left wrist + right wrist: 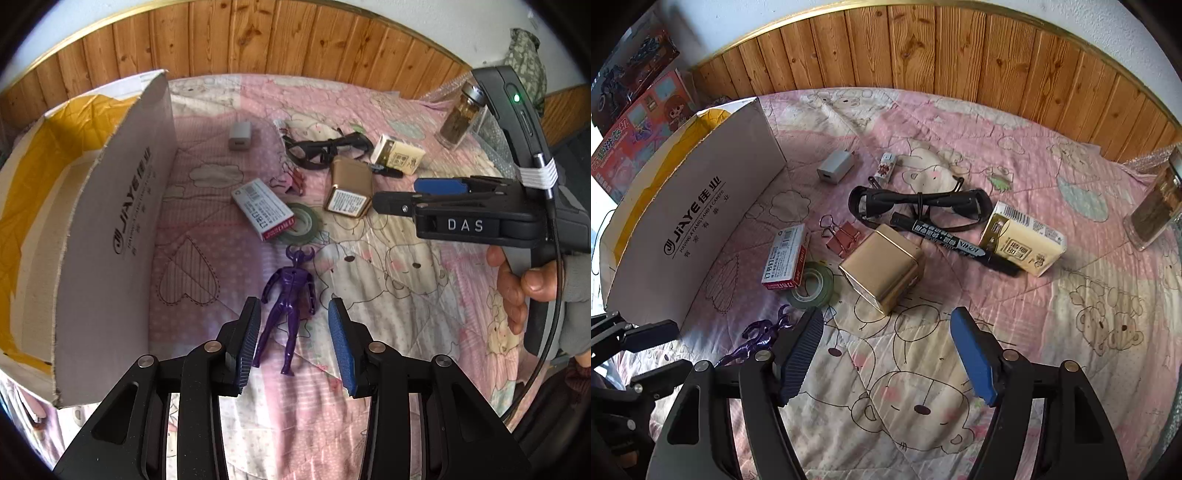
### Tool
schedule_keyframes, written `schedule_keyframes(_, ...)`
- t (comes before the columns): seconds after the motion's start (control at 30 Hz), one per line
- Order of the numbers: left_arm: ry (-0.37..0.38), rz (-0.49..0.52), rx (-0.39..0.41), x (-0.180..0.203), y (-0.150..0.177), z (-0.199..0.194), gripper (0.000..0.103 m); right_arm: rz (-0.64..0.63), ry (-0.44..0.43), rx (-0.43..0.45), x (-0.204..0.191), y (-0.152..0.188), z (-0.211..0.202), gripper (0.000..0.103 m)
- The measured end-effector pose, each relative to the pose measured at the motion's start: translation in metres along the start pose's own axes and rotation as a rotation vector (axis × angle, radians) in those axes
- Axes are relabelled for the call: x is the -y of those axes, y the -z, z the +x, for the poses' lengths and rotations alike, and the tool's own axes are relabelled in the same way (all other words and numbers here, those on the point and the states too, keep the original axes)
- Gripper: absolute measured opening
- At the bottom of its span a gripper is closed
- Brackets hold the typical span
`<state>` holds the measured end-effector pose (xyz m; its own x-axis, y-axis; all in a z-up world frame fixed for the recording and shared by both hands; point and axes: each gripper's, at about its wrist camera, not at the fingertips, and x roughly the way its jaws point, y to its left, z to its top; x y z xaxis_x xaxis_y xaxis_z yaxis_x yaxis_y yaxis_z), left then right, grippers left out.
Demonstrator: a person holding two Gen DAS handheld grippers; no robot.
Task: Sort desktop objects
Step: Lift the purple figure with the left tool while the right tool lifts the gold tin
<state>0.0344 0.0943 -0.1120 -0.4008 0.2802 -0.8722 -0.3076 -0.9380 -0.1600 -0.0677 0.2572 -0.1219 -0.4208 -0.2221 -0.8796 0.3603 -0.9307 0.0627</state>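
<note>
Two spread ribbed-pad tools, left tool (291,345) astride glossy purple plastic figure (286,306), untouched.

Glossy purple plastic figure (287,295); shiny gold metal tin (882,266); quilted cloth cover (1015,332); matt cardboard box (701,221).

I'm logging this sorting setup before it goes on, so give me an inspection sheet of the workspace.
Surface: pink cartoon quilt.
Job's things: purple figure, gold tin, black marker, staple box, glasses, white carton.
Clutter: tape roll, binder clips, charger, glass bottle.
Grippers: left gripper open, straddling the figure; right gripper open, empty.
Cables: black cable on the right gripper.
Surroundings: wood panelling.
</note>
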Motion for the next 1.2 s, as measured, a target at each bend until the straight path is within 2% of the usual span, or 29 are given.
schedule_keyframes(0.13, -0.007, 0.015, -0.048, 0.001, 0.007, 0.023, 0.041, 0.045, -0.035, -0.011, 0.002, -0.005, 0.014, 0.078)
schedule_keyframes(0.37, -0.05, 0.024, -0.105, -0.004, 0.017, 0.059, 0.042, 0.109, -0.028, -0.033, -0.003, -0.023, 0.047, 0.078)
schedule_keyframes(0.47, -0.054, 0.046, -0.058, -0.004, 0.018, 0.06, 0.041, 0.114, -0.007, -0.04, -0.001, -0.026, 0.061, 0.077)
schedule_keyframes(0.5, -0.046, 0.051, -0.049, -0.004, 0.017, 0.059, 0.04, 0.115, -0.01, -0.054, 0.003, -0.025, 0.066, 0.074)
schedule_keyframes(0.53, -0.033, 0.052, -0.041, -0.004, 0.016, 0.058, 0.034, 0.123, -0.03, -0.068, 0.005, -0.024, 0.071, 0.062)
schedule_keyframes(0.57, -0.018, 0.053, -0.04, -0.005, 0.015, 0.057, 0.03, 0.142, -0.053, -0.079, 0.01, -0.022, 0.074, 0.061)
schedule_keyframes(0.77, 0.027, 0.026, 0.012, -0.014, 0.008, 0.036, 0.028, 0.176, -0.08, -0.069, 0.02, -0.023, 0.066, 0.056)
schedule_keyframes(1.2, 0.008, -0.043, 0.122, -0.028, -0.01, -0.004, 0.028, 0.176, -0.123, -0.024, 0.006, -0.01, 0.027, 0.051)
